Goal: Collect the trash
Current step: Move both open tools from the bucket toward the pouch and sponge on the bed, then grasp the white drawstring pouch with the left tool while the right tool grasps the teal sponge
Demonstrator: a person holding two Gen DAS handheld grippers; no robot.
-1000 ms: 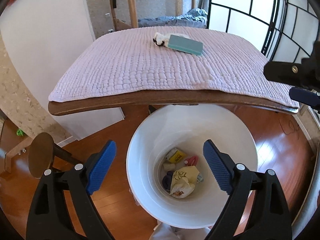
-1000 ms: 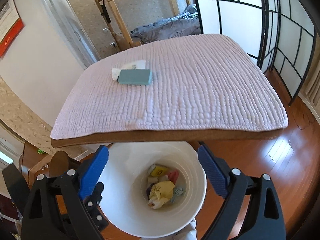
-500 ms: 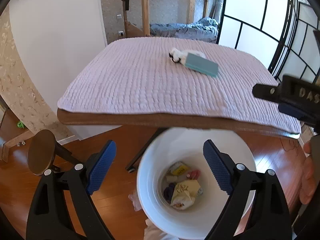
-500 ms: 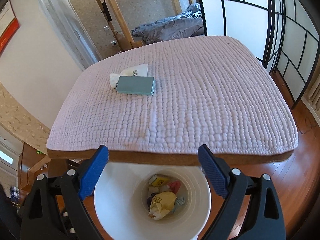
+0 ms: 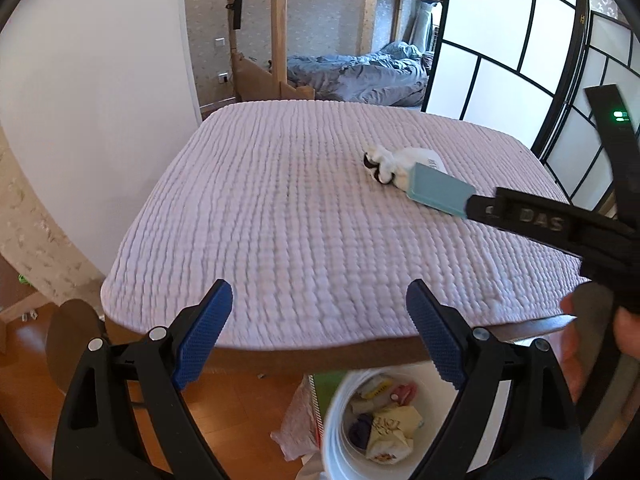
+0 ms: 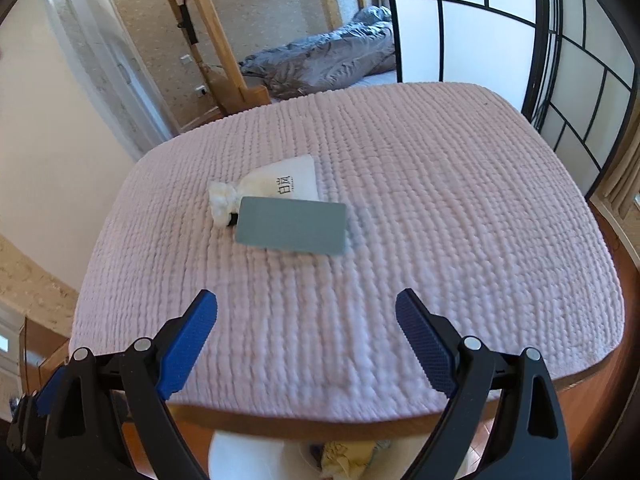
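Observation:
A white drawstring pouch point(image 6: 280, 184) lies on the pink quilted table cover point(image 6: 400, 240), partly under a flat teal box point(image 6: 291, 226). In the left wrist view the pouch point(image 5: 394, 164) and teal box point(image 5: 438, 190) sit at the far right. My right gripper point(image 6: 306, 320) hangs open and empty above the cover's near part, short of the box. My left gripper point(image 5: 320, 320) is open and empty over the table's near edge. A white bucket point(image 5: 340, 440) with crumpled wrappers stands on the floor below, partly hidden under the table in the right wrist view, where only the bucket rim point(image 6: 248, 452) shows.
The right gripper's black body and a hand point(image 5: 580, 344) cross the left view's right side. A round stool point(image 5: 70, 344) stands at the left on the wooden floor. Paper screens point(image 6: 580, 60), a wooden bunk post point(image 5: 279, 28) and blue bedding point(image 5: 360, 76) lie beyond the table.
Both grippers have moved from above the bucket towards the table; the bucket slid to the bottom of both views and the pouch and box came nearer. Both stayed open.

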